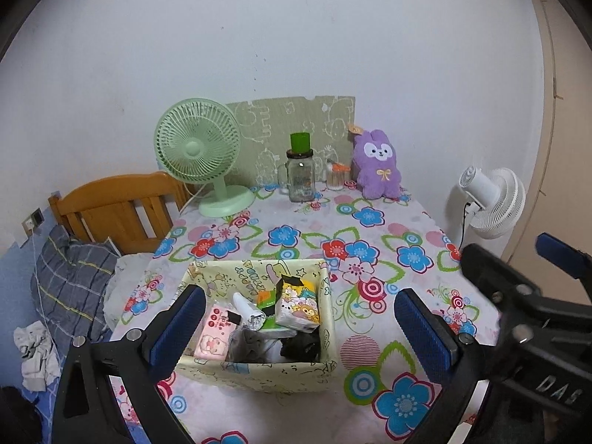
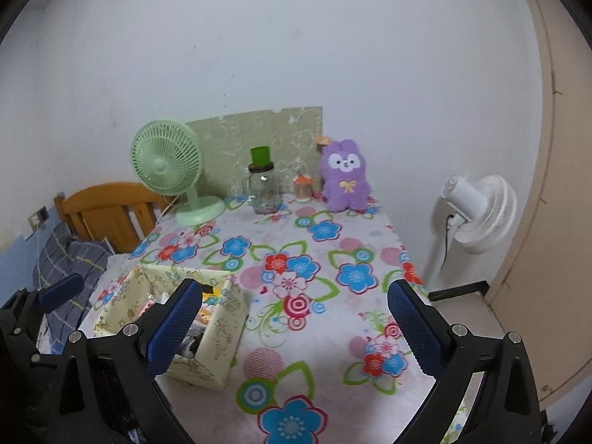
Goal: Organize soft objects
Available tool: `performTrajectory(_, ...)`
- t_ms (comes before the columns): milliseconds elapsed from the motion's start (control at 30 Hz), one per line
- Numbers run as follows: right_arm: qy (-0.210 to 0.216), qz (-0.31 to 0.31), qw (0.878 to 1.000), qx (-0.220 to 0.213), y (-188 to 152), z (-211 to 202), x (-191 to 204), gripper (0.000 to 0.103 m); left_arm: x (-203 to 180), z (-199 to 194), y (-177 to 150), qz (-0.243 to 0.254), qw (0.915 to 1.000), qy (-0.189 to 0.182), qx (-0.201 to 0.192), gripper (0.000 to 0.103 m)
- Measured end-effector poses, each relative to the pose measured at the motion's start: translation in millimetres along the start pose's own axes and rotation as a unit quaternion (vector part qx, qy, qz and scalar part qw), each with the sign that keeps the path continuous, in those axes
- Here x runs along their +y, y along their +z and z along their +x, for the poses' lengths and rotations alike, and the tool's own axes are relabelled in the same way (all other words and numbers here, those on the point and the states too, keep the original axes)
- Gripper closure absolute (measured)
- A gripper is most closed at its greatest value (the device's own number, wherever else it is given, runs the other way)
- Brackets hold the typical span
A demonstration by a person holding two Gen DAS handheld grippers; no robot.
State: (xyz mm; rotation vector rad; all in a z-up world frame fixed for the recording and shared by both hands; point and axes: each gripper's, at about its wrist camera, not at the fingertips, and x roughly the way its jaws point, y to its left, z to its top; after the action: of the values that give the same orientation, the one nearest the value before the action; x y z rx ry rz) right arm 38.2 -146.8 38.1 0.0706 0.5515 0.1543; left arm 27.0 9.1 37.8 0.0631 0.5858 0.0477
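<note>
Left wrist view: purple plush rabbit (image 1: 377, 164) upright, fluffy; both hand-held grippers (image 1: 299, 322) (image 2: 295, 323) spread, holding nothing.

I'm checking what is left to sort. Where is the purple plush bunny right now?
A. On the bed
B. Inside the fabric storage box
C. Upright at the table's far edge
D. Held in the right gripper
C: the purple plush bunny stands at the far edge, beside the glass jar.

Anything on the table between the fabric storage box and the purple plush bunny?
No objects. In the left wrist view, only bare floral tablecloth lies between the fabric storage box and the purple plush bunny. The right wrist view shows the same.
</note>
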Motion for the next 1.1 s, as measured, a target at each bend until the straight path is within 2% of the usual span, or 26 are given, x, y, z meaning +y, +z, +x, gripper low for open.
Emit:
performTrajectory(533,-0.017,0.018,0.999,-0.039,-7,-44,-24,0.001,-1,-36,-1,-0.005,0.9993,0.01,-0.036,0.0)
performTrajectory(1100,-0.011,0.021,0.999,-0.039,-10,-45,-21,0.001,3,-39,-5,-0.016,0.9992,0.015,-0.035,0.0)
